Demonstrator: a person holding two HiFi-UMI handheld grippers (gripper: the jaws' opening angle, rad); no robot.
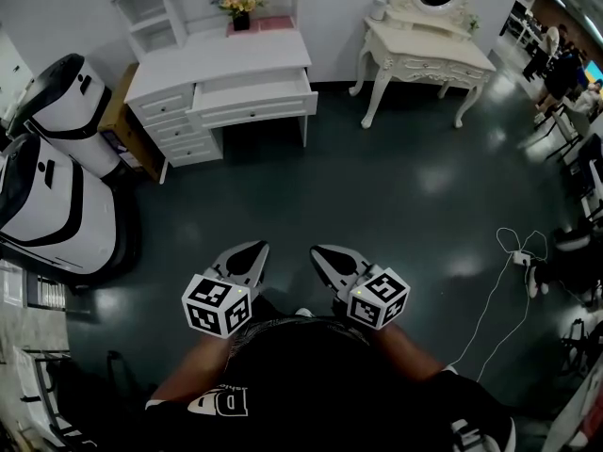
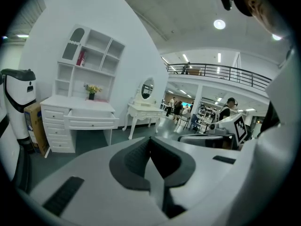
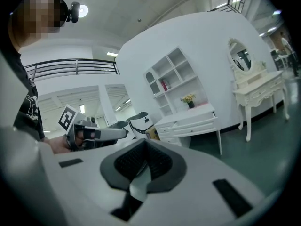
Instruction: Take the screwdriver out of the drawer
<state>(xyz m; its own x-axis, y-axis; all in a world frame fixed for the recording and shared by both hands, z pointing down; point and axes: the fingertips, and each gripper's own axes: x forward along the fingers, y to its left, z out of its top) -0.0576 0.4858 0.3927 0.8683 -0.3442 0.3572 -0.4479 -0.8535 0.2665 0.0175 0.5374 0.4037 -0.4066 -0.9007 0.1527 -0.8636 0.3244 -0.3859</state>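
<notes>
Head view — open drawer (image 1: 252, 102) — well ahead

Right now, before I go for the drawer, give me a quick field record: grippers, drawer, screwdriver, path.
left gripper: fingers together, nothing between them, held low in front of the person
right gripper: fingers together, nothing between them, beside the left one
drawer: pulled open on the white desk, well beyond both grippers
screwdriver: not visible in any view
path: dark floor lies between grippers and desk; cable lies off to the right
nearby: vanity table right of the desk
</notes>
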